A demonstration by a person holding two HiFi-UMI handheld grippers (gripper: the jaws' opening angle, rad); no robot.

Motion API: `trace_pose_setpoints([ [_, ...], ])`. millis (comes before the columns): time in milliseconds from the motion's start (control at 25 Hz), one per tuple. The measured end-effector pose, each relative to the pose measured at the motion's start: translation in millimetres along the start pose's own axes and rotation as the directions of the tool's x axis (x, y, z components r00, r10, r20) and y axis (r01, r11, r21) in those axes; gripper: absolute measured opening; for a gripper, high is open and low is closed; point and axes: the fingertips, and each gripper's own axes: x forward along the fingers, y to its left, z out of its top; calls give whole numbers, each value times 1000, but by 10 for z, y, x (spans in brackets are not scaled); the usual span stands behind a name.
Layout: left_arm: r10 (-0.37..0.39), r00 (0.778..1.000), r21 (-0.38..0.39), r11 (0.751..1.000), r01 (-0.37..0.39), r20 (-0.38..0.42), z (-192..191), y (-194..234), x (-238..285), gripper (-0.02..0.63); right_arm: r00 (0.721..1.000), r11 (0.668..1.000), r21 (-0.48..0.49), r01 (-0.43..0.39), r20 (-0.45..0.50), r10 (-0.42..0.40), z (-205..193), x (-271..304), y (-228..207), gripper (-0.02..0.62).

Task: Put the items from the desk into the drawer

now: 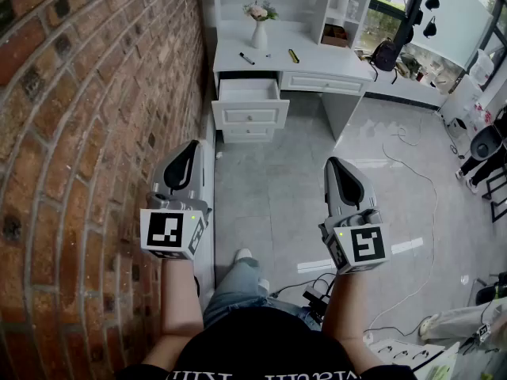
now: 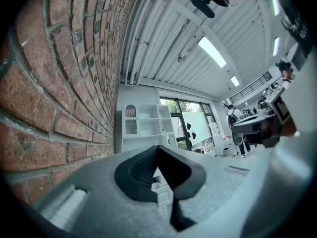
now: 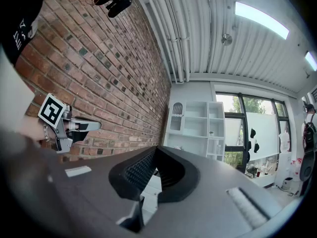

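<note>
The white desk (image 1: 317,58) stands far ahead against the brick wall, and its top drawer (image 1: 248,92) is pulled open. On the desktop lie a black marker (image 1: 247,58), a small dark item (image 1: 268,55) and a yellow item (image 1: 293,55), beside a vase of flowers (image 1: 260,30). My left gripper (image 1: 188,150) (image 2: 158,148) and right gripper (image 1: 333,165) (image 3: 156,148) are held out level over the floor, well short of the desk. Both are shut with nothing between the jaws. The left gripper (image 3: 64,125) also shows in the right gripper view.
A brick wall (image 1: 87,133) runs close along the left. A white cable (image 1: 412,172) trails over the grey floor at the right. A black bag (image 1: 386,54) hangs by the desk's right end, and a chair (image 1: 483,145) stands at the far right. A shelf unit (image 3: 195,125) rises above the desk.
</note>
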Motion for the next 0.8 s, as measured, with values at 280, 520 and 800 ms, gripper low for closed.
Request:
trace_pose_setpoints([
  [280, -8, 1000, -7, 1000, 8, 11, 30, -44, -73, -2, 997, 996, 32, 80, -4, -80, -12, -45, -91, 5],
  [520, 2, 1000, -14, 1000, -2, 22, 26, -32, -46, -2, 999, 994, 102, 38, -36, -34, -133, 6, -115, 155],
  [800, 16, 1000, -8, 1000, -16, 6, -58, 12, 146, -2, 997, 992, 123, -19, -69, 27, -259, 248, -138, 347],
])
